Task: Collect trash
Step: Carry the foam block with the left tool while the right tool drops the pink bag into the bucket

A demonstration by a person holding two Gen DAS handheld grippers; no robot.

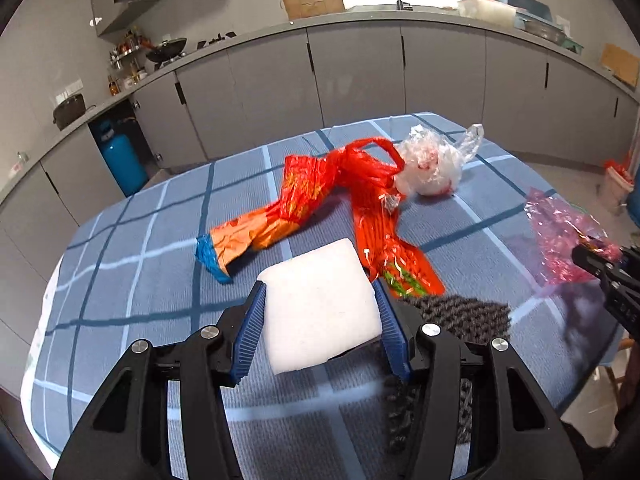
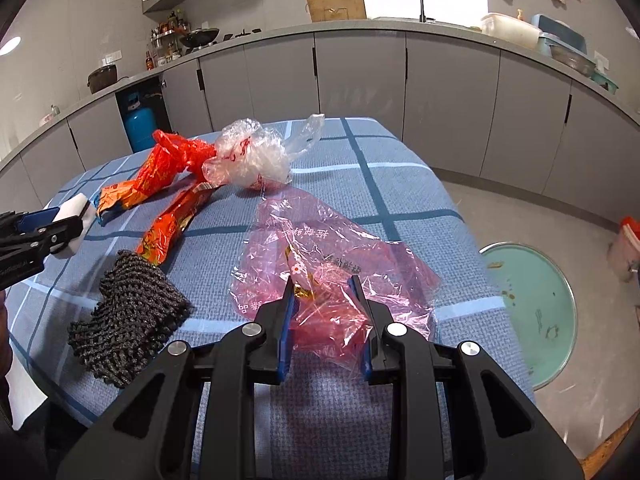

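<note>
My left gripper (image 1: 320, 284) is shut on a white foam block (image 1: 320, 304) and holds it above the blue checked tablecloth (image 1: 140, 280); it also shows at the left of the right wrist view (image 2: 70, 224). My right gripper (image 2: 322, 280) is shut on a pink plastic bag (image 2: 332, 272) with a gold wrapper (image 2: 298, 280) inside; the bag also shows in the left wrist view (image 1: 560, 236). On the cloth lie an orange snack wrapper (image 1: 280, 208), a red plastic bag (image 1: 376, 200), a clear plastic bag (image 1: 432, 164) and a black mesh pad (image 2: 128, 316).
A round green bin lid (image 2: 532, 308) lies on the floor right of the table. A small bin with a red liner (image 2: 628, 248) stands at the far right. Grey kitchen cabinets (image 2: 360, 76) run behind, with a blue gas cylinder (image 1: 120, 160) at the left.
</note>
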